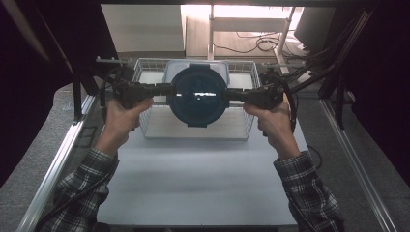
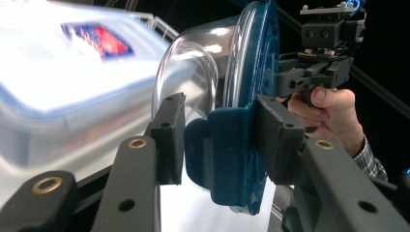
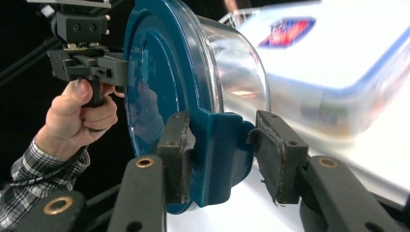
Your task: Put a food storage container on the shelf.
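Carry step: left tool (image 1: 162,90) and right tool (image 1: 237,94) each pinch lid tab of round container (image 1: 198,94), held aloft above basket (image 1: 198,133) at bench 12 o'clock. Next, likely: level, matched move to clear spot.

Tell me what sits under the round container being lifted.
Under the round container sits a wire basket holding a rectangular lidded box; the box is mostly covered, and its contents cannot be seen.

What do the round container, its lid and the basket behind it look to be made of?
Round container: clear glass or hard plastic, glossy; highlights and see-through wall leave it open. Lid: dark blue plastic, smooth, with reflections and moulded clip tabs. Basket: white coated wire, thin grid.
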